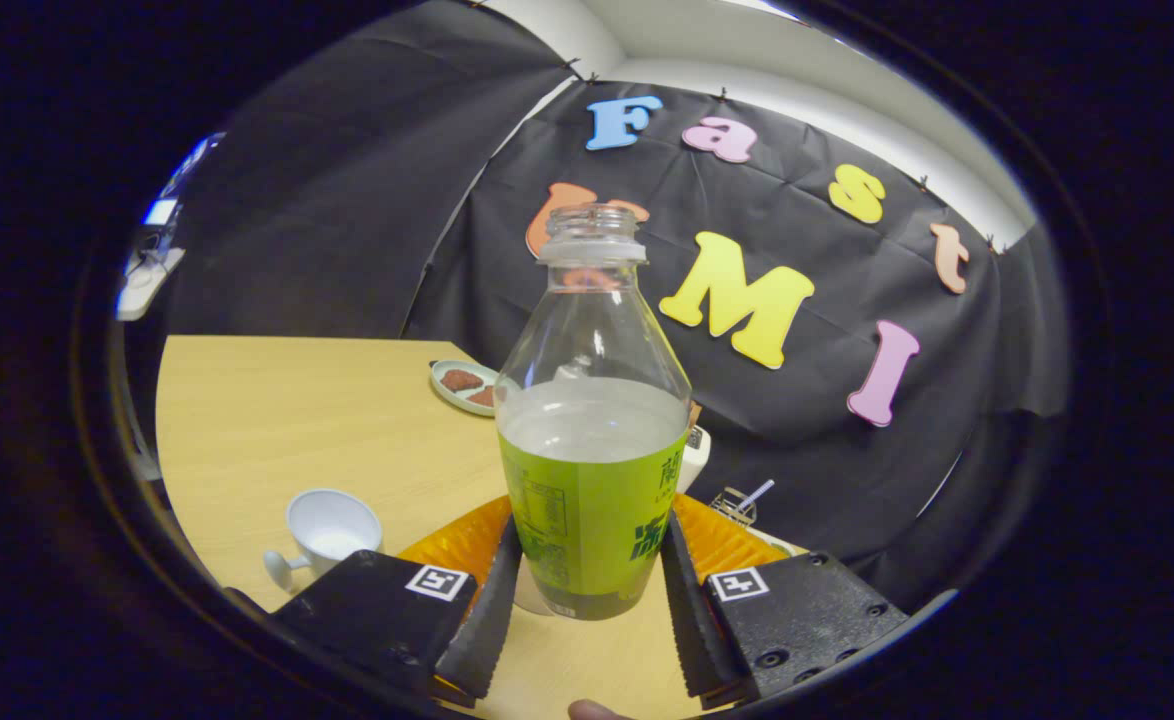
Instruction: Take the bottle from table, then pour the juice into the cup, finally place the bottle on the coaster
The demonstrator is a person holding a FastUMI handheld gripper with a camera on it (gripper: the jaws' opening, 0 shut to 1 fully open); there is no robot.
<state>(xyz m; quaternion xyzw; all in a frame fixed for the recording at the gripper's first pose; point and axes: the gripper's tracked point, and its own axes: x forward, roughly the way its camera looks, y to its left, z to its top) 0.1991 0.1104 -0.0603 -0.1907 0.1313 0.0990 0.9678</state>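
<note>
A fingertip [595, 710] is seen closest to the lens, below the gripper [581, 600]. The gripper is closed onto the lower labelled part of the bottle [592, 420], both fingers pressed against its sides, one to the left and one to the right. The bottle is uncapped, held upright, and about half full of pale juice.

Left of the gripper, a white cup [329, 535] is stood on the bench [317, 420], handle turned toward the camera, with what appears to be a little liquid in it. Beyond the fingers an orange coaster [722, 540] is seen behind the bottle base; whether the base rests on the bench or is raised cannot be told. Farther back, a small dish [462, 385] holding reddish pieces is noted.

Judged step: carrying to the cup for the pour. The bottle should be kept vertical during the traverse leftward, the mouth brought over the cup rim before any tilt, and the tilt applied slowly because the neck is open. The gripper is held level, pointed forward across the bench.
</note>
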